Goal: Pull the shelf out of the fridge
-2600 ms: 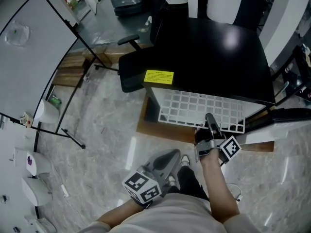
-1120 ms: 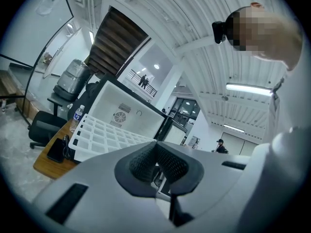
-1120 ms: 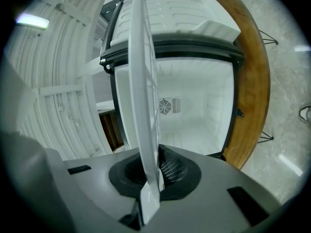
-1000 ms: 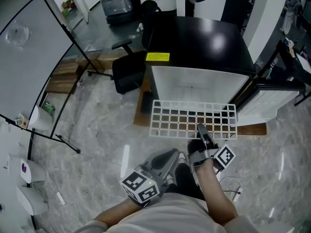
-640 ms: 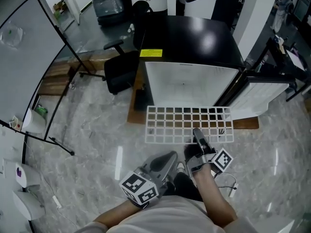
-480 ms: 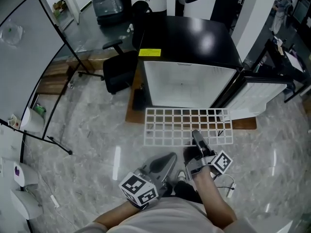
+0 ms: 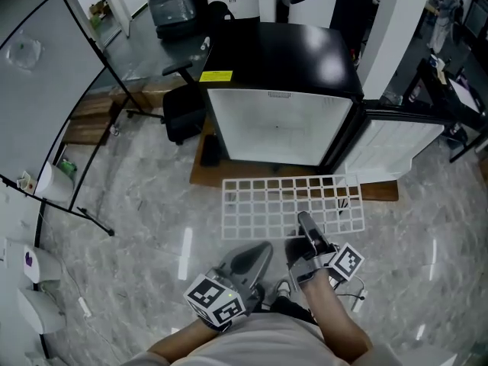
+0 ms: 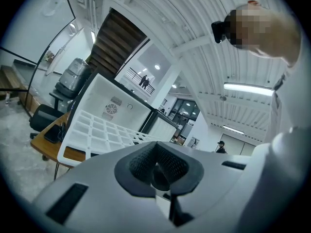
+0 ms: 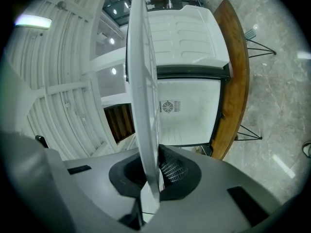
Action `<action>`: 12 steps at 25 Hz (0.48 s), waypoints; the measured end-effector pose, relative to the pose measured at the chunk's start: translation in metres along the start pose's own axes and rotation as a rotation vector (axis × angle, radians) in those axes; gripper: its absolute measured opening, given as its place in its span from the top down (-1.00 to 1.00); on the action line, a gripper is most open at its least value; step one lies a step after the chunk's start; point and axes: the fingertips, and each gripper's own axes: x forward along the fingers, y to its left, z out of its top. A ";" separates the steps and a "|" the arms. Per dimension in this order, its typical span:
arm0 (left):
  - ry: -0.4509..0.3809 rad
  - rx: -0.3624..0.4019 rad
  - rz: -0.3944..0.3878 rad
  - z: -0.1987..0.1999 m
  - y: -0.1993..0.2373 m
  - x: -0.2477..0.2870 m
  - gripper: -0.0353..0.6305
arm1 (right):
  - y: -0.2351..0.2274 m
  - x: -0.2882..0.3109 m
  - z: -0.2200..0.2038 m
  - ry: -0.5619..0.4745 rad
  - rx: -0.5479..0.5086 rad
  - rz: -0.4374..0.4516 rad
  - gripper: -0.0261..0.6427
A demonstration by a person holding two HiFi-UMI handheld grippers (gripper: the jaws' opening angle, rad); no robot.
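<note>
The white grid shelf hangs level above the floor, fully out of the black-topped fridge, whose white inside stands bare. My right gripper is shut on the shelf's near edge. In the right gripper view the shelf runs edge-on up from between the pads. My left gripper sits lower left of the shelf, apart from it, shut on nothing. In the left gripper view the shelf lies ahead beyond the closed fingertips.
The fridge door stands swung open at the right. A wooden platform carries the fridge. A black office chair stands left of it. A large board on a black stand fills the left side. Cables lie by my feet.
The shelf has slid out of the fridge and come toward me in the right gripper. Both grippers have drawn back, and more of the fridge's inside shows.
</note>
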 end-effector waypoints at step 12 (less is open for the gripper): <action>-0.042 0.017 0.068 -0.038 -0.081 0.007 0.88 | 0.017 -0.070 0.012 0.116 0.018 0.027 0.81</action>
